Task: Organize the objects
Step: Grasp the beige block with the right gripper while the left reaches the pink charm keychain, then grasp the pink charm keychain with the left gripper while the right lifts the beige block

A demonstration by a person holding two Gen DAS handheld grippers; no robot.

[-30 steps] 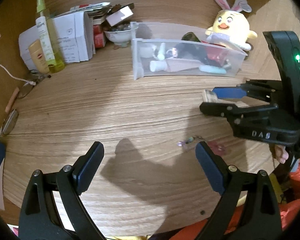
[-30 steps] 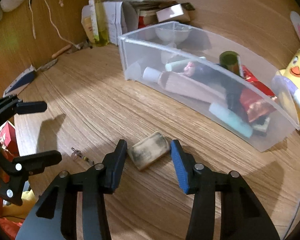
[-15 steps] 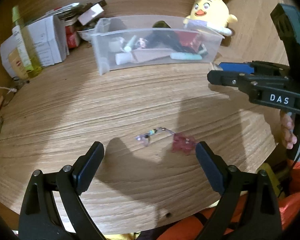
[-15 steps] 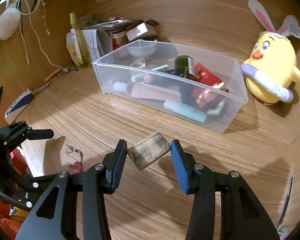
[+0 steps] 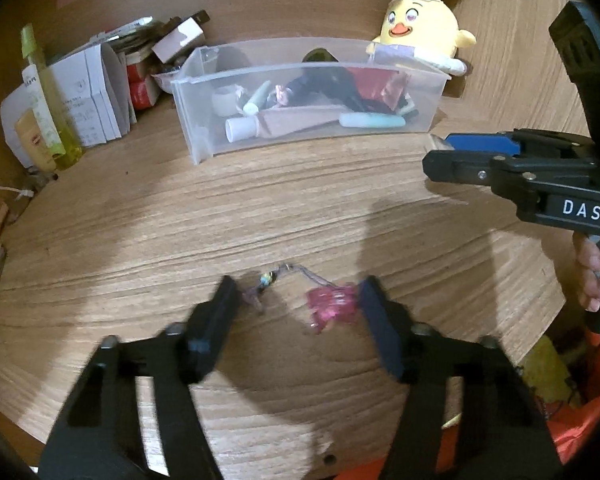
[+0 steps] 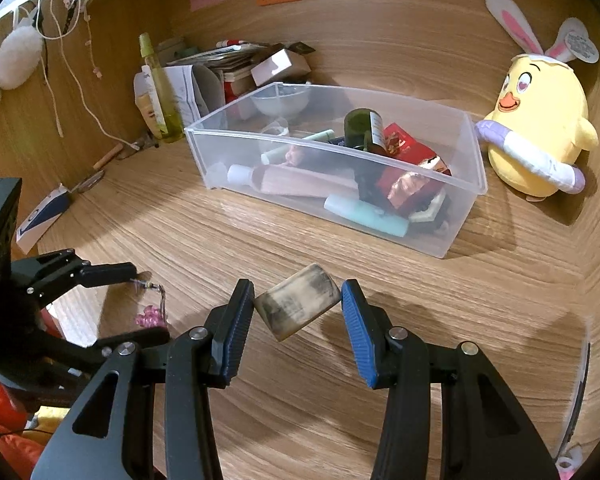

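A pink bead charm [image 5: 332, 306] on a thin beaded string [image 5: 266, 280] lies on the wooden desk. My left gripper [image 5: 296, 296] straddles it, jaws closing; the charm lies between the pads, close to the right one, and I see no firm pinch. From the right wrist view the left gripper [image 6: 146, 302] is at the left with the charm [image 6: 152, 316] between its fingers. My right gripper [image 6: 298, 300] is shut on a smudged beige block [image 6: 298, 306], held above the desk in front of the clear plastic bin [image 6: 320, 152]. It also shows from the side as the right gripper [image 5: 440, 154].
The clear bin [image 5: 300, 67] holds tubes, a dark jar and red packets. A yellow chick plush [image 6: 540, 128] sits right of it. A spray bottle [image 5: 44, 96], paper boxes [image 5: 88, 92] and clutter fill the back left corner. A cord [image 6: 80, 80] hangs down the left wall.
The left gripper moved over the pink charm and its jaws narrowed from wide to close around it. The right gripper lifted the beige block off the desk and holds it in the air.
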